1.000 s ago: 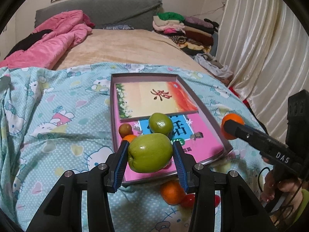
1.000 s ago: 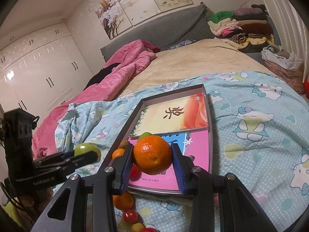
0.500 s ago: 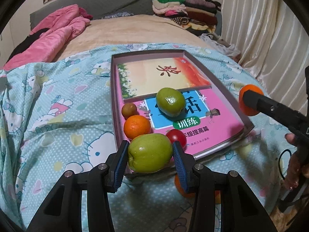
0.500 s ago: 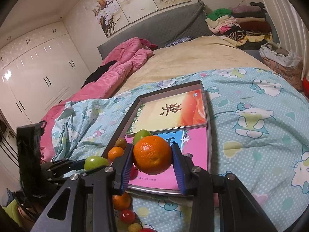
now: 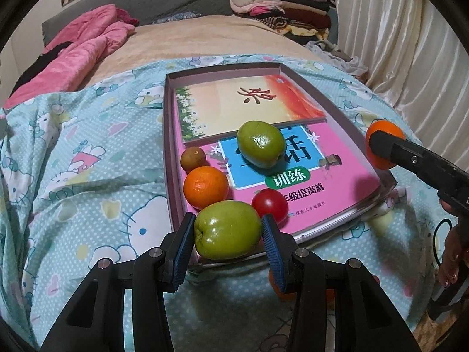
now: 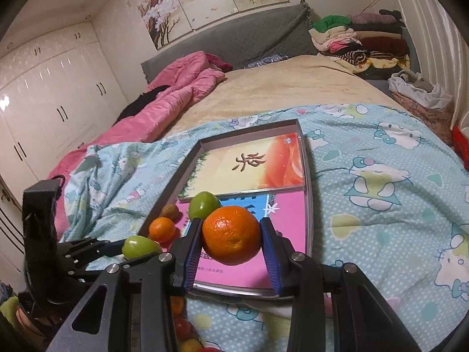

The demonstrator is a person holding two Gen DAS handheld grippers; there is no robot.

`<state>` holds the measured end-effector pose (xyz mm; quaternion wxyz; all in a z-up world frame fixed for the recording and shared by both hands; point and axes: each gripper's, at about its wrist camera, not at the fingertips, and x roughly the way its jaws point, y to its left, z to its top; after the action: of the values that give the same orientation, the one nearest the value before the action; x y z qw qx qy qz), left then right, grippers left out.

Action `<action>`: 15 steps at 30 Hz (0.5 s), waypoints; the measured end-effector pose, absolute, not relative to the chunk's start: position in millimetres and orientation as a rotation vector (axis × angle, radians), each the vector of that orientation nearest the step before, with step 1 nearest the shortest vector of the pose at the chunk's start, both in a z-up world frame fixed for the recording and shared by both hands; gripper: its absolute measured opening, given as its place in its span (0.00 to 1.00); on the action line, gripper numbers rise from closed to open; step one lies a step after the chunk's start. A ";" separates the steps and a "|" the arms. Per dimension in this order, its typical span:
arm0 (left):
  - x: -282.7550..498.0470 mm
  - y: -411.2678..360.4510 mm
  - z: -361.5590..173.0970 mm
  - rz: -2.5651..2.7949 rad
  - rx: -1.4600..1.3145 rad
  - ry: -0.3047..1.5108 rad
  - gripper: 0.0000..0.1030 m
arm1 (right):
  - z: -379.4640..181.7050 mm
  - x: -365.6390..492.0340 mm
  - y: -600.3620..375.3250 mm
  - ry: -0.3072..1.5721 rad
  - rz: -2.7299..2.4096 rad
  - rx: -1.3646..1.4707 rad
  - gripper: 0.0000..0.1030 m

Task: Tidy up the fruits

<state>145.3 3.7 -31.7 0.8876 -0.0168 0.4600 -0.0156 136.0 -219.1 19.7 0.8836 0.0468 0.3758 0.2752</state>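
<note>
My left gripper (image 5: 228, 236) is shut on a green apple (image 5: 227, 228), hovering over the near left corner of a shallow grey box (image 5: 167, 135) lined with books. In the box lie another green fruit (image 5: 261, 143), an orange (image 5: 205, 187), a red tomato (image 5: 269, 205) and a small brown fruit (image 5: 193, 159). My right gripper (image 6: 231, 242) is shut on an orange (image 6: 231, 236) above the box's near edge (image 6: 307, 193). From the left wrist view that gripper's finger (image 5: 410, 158) enters at the right, with its orange (image 5: 384, 143) partly hidden behind it.
The box rests on a blue cartoon-print sheet (image 5: 88, 176) over a bed. More loose fruit (image 6: 183, 327) lies on the sheet below the box's near edge. A pink quilt (image 5: 82, 47) and folded clothes (image 5: 281, 6) lie farther back; curtains (image 5: 410, 58) hang at the right.
The left gripper with its green apple has sunk and tipped downward toward the box, so the fruit in the box looks closer. The right gripper has barely moved.
</note>
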 end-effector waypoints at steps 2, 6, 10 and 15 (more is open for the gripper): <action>146.3 5.8 -32.4 -0.042 -0.062 0.961 0.46 | 17.8 136.7 -218.8 0.788 0.567 0.093 0.38; 147.6 7.9 -34.6 -0.055 -0.088 0.964 0.46 | 16.8 137.7 -219.2 0.786 0.554 0.082 0.38; 148.8 7.7 -35.9 -0.067 -0.103 0.964 0.46 | 15.2 138.3 -218.5 0.786 0.542 0.069 0.38; 151.0 8.5 -38.8 -0.088 -0.130 0.965 0.46 | 13.1 138.4 -215.6 0.784 0.524 0.039 0.38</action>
<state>151.0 8.5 -38.8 0.8830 -0.0623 0.4634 -0.0421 138.4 -215.6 13.1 0.8906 0.0187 0.3777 0.2526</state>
